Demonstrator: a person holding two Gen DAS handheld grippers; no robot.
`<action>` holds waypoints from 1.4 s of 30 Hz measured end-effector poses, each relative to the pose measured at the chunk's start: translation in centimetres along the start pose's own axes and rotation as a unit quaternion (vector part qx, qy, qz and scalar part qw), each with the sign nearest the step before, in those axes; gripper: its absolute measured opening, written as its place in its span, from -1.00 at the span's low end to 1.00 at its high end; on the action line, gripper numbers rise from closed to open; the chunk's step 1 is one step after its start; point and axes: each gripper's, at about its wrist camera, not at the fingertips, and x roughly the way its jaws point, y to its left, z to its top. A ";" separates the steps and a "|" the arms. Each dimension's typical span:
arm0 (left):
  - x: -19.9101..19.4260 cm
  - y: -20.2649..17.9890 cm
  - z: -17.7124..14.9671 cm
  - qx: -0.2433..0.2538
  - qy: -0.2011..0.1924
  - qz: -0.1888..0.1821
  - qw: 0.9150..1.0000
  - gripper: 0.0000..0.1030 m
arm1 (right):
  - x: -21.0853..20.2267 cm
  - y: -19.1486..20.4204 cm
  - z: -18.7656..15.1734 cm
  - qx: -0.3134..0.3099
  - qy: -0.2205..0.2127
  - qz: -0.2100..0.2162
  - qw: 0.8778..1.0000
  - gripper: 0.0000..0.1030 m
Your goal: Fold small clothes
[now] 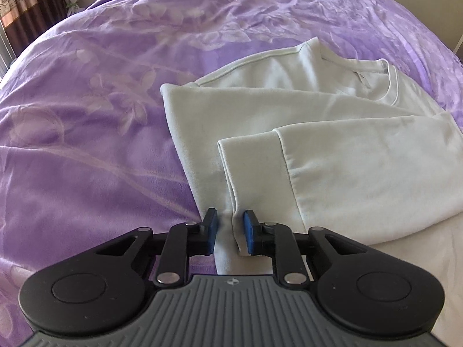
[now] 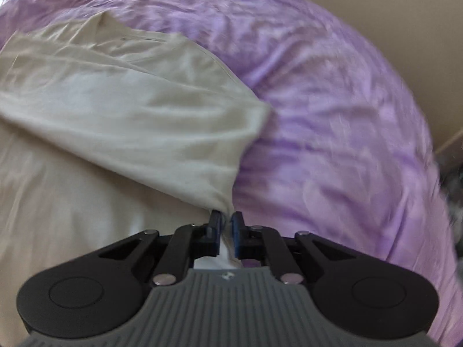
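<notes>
Fabric fills both views: a white long-sleeved top (image 1: 318, 121) lies spread on a purple floral bedspread (image 1: 86, 144), partly folded, with a sleeve laid across its body.

The left wrist view is sharp. Beyond the left gripper (image 1: 230, 232) it shows the sleeve's cuff (image 1: 249, 159) running down toward the jaws, the round neckline (image 1: 387, 84) far ahead and to the right of them, and a small white tag inside the collar; any writing on that tag is too small to read. The jaws stand narrowly apart with a fold of the white cloth between the blue pads (image 1: 212, 231). The cloth fills the gap and seems to touch both pads, so this looks like a grip on the garment's near edge, though how firmly it pinches cannot be told. A brown patterned curtain (image 1: 26, 5) shows far up and left of the jaws. A small round emblem (image 1: 233, 282) marks the grey gripper body; no lettering is legible.

The right wrist view is blurred. Here the right gripper (image 2: 227, 232) has its jaws closed on a bunched corner of the same top, which pulls into a taut peak just ahead of the fingertips, with folds fanning away up and to the left. To the right of the jaws lies bedspread, and past it a beige wall (image 2: 419, 43).
</notes>
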 end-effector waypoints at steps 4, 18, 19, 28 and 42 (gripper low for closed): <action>0.1 0.2 -0.2 0.001 -0.002 -0.001 1.000 -0.57 | 2.1 0.3 -1.3 0.009 0.024 0.016 1.000 -0.99; -7.5 0.2 -1.3 0.029 0.022 0.003 0.999 -0.48 | -3.7 -2.4 -2.9 0.079 0.007 0.048 0.996 -0.85; -8.5 0.0 -1.5 0.037 0.020 0.002 0.999 -0.48 | -4.6 -2.5 -3.0 0.079 0.003 0.049 0.996 -0.85; -19.2 -2.6 -4.4 0.157 -0.034 -0.008 0.987 -0.48 | -15.4 -1.9 -3.8 0.031 -0.051 0.052 0.997 -0.85; -26.3 -3.9 -12.8 0.277 -0.011 -0.027 0.960 -0.45 | -31.3 -4.1 -10.7 -0.030 -0.084 -0.018 0.996 -0.85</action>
